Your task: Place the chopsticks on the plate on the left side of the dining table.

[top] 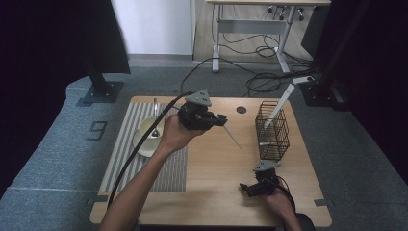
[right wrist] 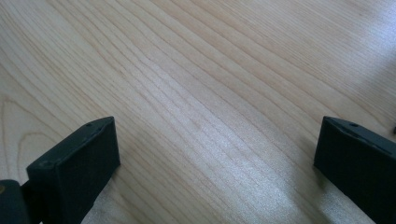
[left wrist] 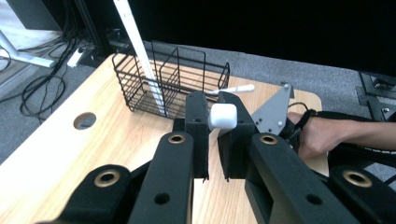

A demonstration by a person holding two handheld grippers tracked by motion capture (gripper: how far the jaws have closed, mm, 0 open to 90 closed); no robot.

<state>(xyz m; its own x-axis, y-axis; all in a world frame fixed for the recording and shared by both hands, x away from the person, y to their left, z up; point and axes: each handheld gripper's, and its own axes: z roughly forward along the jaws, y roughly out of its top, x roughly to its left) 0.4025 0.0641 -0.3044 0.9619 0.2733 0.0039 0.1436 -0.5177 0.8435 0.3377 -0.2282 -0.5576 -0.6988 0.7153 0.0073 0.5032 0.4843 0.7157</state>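
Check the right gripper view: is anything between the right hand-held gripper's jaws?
No, the right hand-held gripper has its two black jaws standing wide apart, with bare wooden table between them.

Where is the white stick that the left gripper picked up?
In the high view the white stick is clamped in the left gripper above the table's middle, slanting toward the wire basket, right of the bowl.

Light falls evenly from above on the wooden surface [top: 211, 168], bright in the middle, while the far corners at left and right sink into near black. Shadows are soft and short. In the right gripper view a pale sheen lies across the wood grain, and the near black jaws are blurred. In the left gripper view the near jaws look soft, the wire basket [left wrist: 177, 79] sharp.
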